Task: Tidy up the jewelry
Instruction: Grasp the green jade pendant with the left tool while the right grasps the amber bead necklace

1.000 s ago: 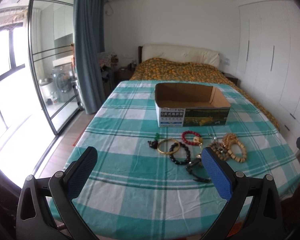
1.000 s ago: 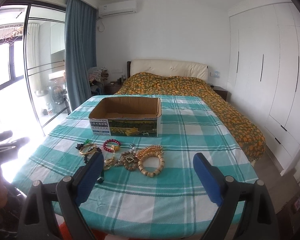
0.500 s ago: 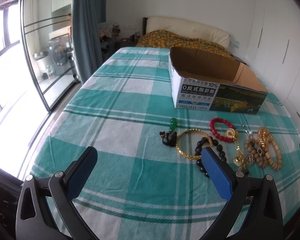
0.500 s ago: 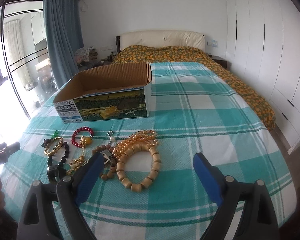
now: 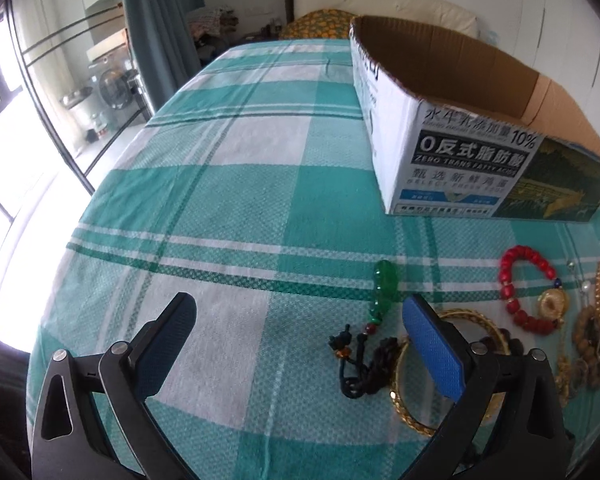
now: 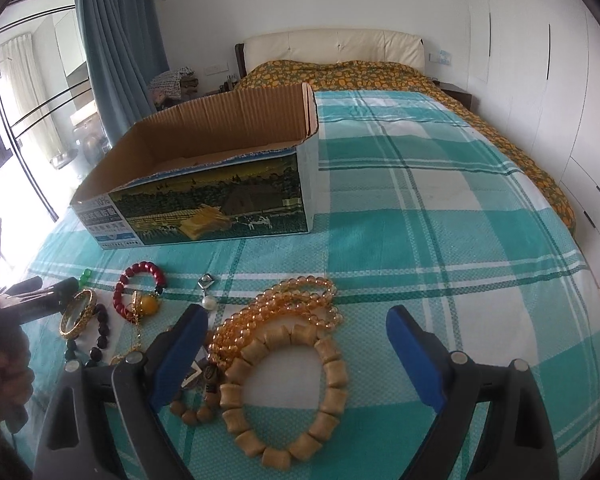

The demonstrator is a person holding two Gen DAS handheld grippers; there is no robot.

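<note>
In the left wrist view, the left gripper (image 5: 296, 330) is held wide open just above a checked cloth (image 5: 228, 200), with nothing between its blue pads (image 5: 432, 354). A green pendant (image 5: 385, 278) on a dark knotted cord (image 5: 358, 364) lies on the cloth just inside the right pad. A gold bangle (image 5: 452, 364) is partly hidden behind that pad. Further right, a red bracelet (image 5: 520, 294) is seen, and beyond it brown and gold beads at the frame's edge, too distorted to be told apart. An open carton (image 5: 460, 152) stands on the cloth behind the jewelry, well apart from the gripper; its floor is hidden by its near wall from here.

In the right wrist view, the right gripper (image 6: 296, 344) is likewise spread open and empty, low over the cloth. A wooden bracelet (image 6: 288, 396) of chunky beads lies between its pads, touching a heap of amber beads (image 6: 284, 308) just behind. A pearl charm (image 6: 208, 292) and the red bracelet (image 6: 140, 288) lie to the left, with the gold bangle (image 6: 78, 314) and dark beads (image 6: 100, 336) further left. The carton (image 6: 212, 196) is seen behind them, and what shows of its inside appears bare. The left gripper is seen at the far left edge, held by a hand (image 6: 2, 376).
</note>
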